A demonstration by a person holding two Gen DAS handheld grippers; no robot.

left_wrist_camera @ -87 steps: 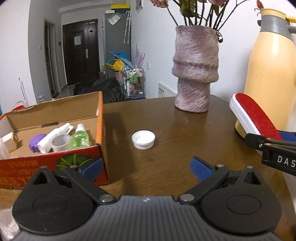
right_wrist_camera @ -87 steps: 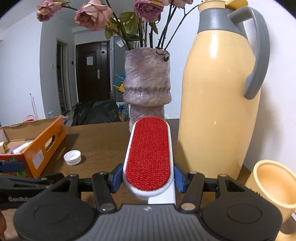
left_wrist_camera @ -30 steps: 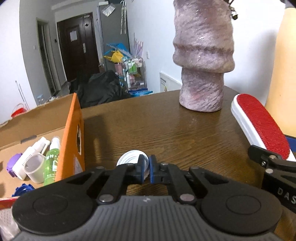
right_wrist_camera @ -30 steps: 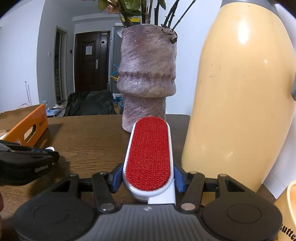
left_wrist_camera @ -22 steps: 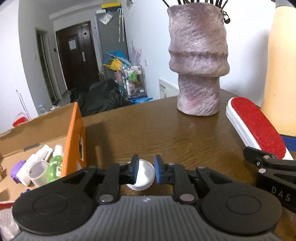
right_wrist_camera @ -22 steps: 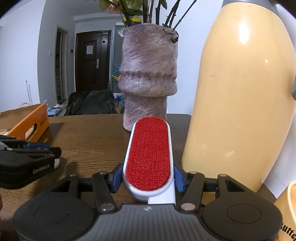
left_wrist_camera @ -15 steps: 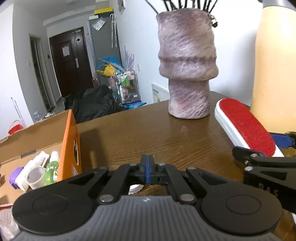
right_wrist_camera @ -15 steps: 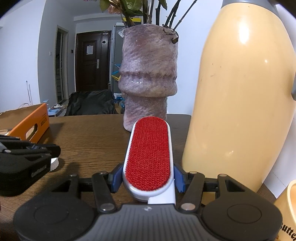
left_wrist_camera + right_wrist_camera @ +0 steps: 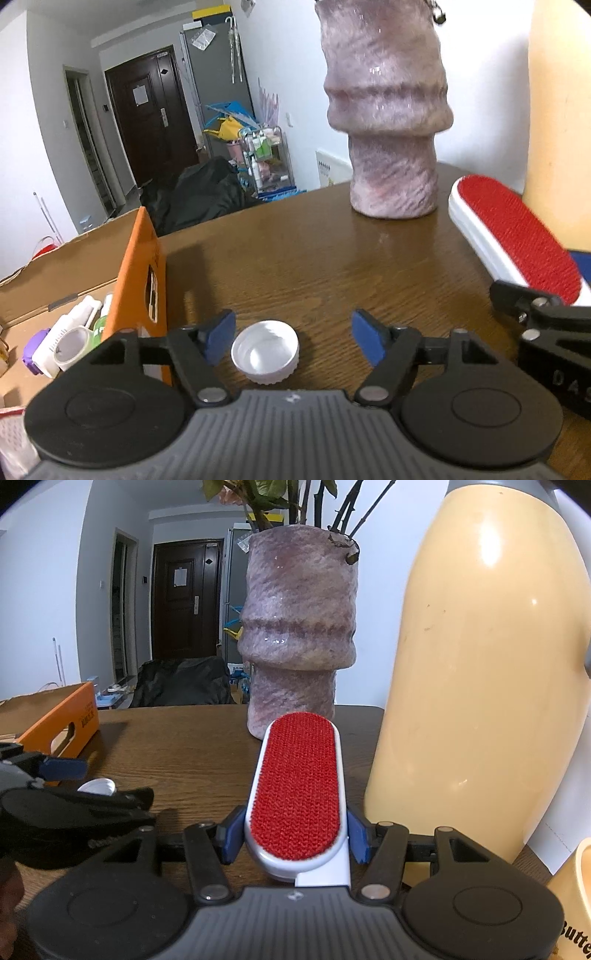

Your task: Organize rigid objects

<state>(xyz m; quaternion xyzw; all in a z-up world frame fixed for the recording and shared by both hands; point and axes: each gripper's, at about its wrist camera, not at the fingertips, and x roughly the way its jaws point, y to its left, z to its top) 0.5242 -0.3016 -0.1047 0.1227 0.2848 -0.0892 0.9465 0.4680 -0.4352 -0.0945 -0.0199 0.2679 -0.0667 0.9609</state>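
Sitting on the dark brown wooden table (image 9: 295, 251) is a small white ribbed plastic bottle cap (image 9: 265, 350), open side up. The left gripper (image 9: 293, 338) has it between its blue-padded fingers (image 9: 220, 334), and the jaws are opening right now. Neither pad touches the cap, which lies closer to the left pad, with a clear gap on the right side.

Over on the other side, the right gripper (image 9: 295, 834) is clamped on a red-faced lint brush with a white plastic body (image 9: 298, 790). Both blue pads press against the brush's sides near its handle end, the red fabric face looks up, and the rounded tip points away toward the mottled purple-grey ceramic vase (image 9: 297, 627). The brush is held above the table, not lying on it.

Just left of the cap stands an orange cardboard box (image 9: 142, 269) with its flaps open. Inside you can make out a white bottle (image 9: 66, 334), a green bottle (image 9: 99, 325), a clear little cup (image 9: 72, 347) and something purple (image 9: 31, 352), all bunched against the near wall.

A big cream-yellow thermos jug (image 9: 480, 672) stands right of the vase, close beside the brush. A cream mug (image 9: 574, 904) with dark lettering peeks in at the bottom right corner of the right wrist view. From that view the left gripper shows at the left edge, with the cap just visible behind it.
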